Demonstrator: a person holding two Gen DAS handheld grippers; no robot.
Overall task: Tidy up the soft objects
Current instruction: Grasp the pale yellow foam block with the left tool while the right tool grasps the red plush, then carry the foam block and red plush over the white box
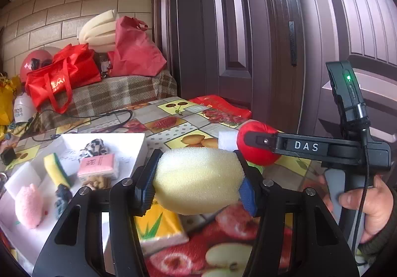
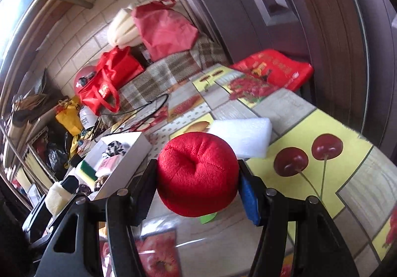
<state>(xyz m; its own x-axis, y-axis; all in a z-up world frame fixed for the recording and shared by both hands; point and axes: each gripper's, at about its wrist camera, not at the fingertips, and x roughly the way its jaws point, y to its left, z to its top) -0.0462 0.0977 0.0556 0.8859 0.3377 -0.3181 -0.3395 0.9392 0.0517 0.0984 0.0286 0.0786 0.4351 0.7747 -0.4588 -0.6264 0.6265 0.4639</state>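
Note:
My left gripper (image 1: 198,186) is shut on a pale yellow foam sponge (image 1: 196,168), whose sides bulge between the pads above the table. My right gripper (image 2: 198,184) is shut on a red plush apple (image 2: 196,170); in the left wrist view that red plush apple (image 1: 258,155) hangs off to the right. A white foam block (image 2: 240,135) lies on the table just behind the apple. At the left a white box (image 1: 134,145) holds a pink plush toy (image 1: 28,205), a yellow-green scrub sponge (image 1: 55,170), a pink tissue pack (image 1: 98,165) and a black-and-white cloth (image 1: 95,148).
A yellow tissue pack (image 1: 158,227) lies under my left fingers on the fruit-print tablecloth (image 2: 310,133). A black cable (image 1: 99,115) runs behind the box. Red bags (image 1: 62,78) and a flat red package (image 2: 275,68) crowd the far end. A brown door (image 1: 248,29) stands behind. A hand (image 1: 369,205) grips the right handle.

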